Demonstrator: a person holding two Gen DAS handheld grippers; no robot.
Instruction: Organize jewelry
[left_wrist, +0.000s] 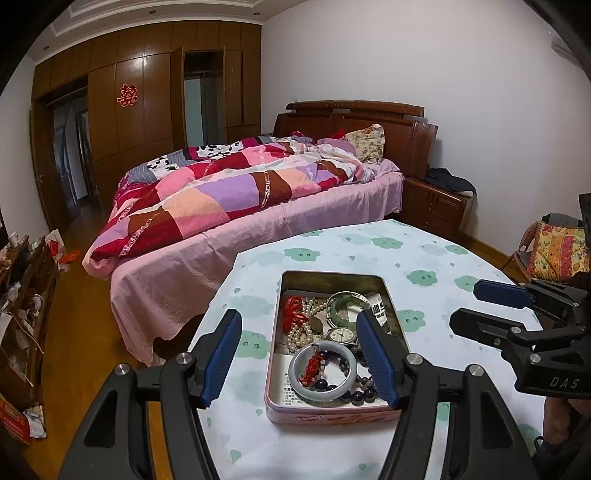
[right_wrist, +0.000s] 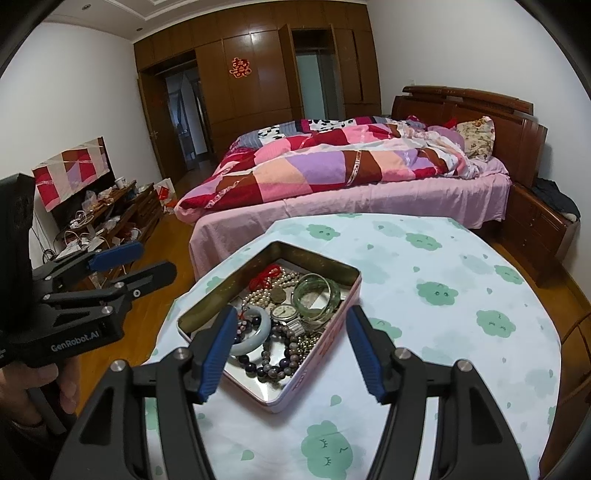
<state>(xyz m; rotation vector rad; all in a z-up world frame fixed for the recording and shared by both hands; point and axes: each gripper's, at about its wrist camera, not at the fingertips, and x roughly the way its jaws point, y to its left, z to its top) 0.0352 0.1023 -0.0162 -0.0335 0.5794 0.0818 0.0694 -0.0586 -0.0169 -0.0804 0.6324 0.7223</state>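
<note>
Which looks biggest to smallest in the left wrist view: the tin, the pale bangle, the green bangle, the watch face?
1. tin
2. pale bangle
3. green bangle, though it lies farther away, so the two bangles may match
4. watch face

**Right wrist view: tin under open jaws**

Right gripper (right_wrist: 291, 350) hangs over tin (right_wrist: 325, 358), jaws apart, nothing between the pads. Tin sits on cloud-print cloth (right_wrist: 443, 295). Inside: pale bangle (right_wrist: 255, 332), green bangle (right_wrist: 317, 295), watch (right_wrist: 283, 312), pearls (right_wrist: 266, 291), dark beads (right_wrist: 280, 363). Left gripper (right_wrist: 147, 262) at left, jaws apart, off the table. Bed (right_wrist: 351, 177) behind.
</note>
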